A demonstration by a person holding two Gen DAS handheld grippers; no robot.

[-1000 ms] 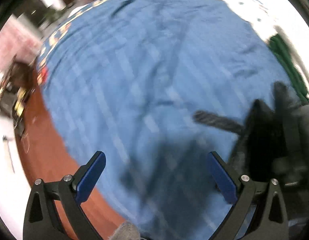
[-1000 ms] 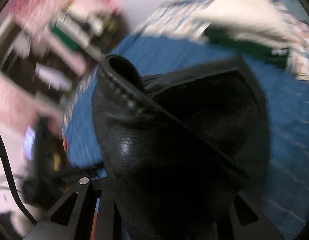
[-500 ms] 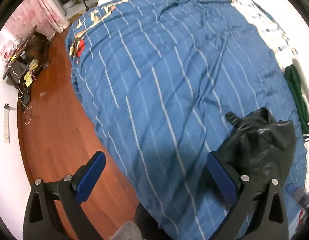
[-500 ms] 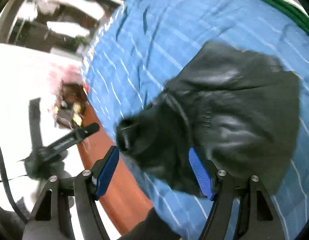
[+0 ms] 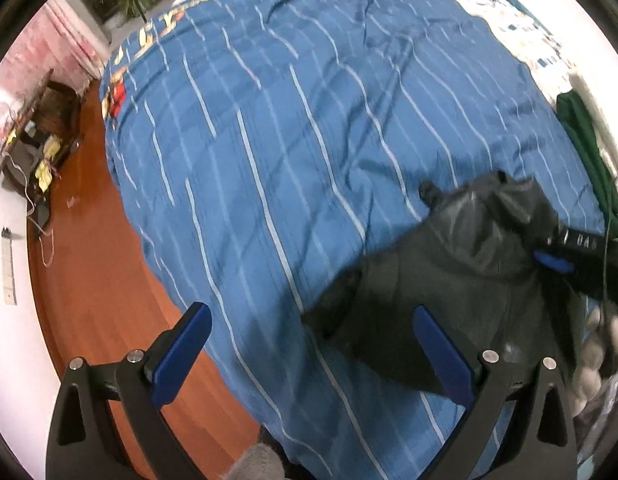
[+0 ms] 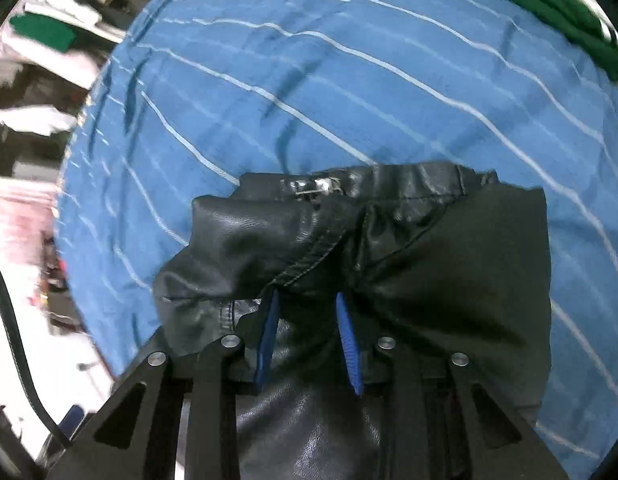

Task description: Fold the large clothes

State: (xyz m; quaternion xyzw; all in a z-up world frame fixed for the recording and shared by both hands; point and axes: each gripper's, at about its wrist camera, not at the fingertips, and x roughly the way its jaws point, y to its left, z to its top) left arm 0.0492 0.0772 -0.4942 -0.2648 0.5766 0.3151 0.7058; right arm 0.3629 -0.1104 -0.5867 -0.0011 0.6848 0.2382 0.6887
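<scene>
Dropped onto the blue striped bedspread (image 6: 349, 80) since half a second back: black leather jacket (image 6: 449, 248), right tongs (image 6: 305, 300) just closing on a bunched fold. Left tongs (image 5: 309, 344) wide, empty. Could slip (slick leather), dragging the bedspread.

Blue striped bedspread (image 5: 309, 128), green garment (image 5: 585, 152) at its edge, wooden floor (image 5: 89, 264)

Bright indoor light, blown-out white at both views' rims. Motion blur smears the right view's left edge; fisheye bends everything. Glare glints off the black leather garment (image 6: 389, 248).
</scene>
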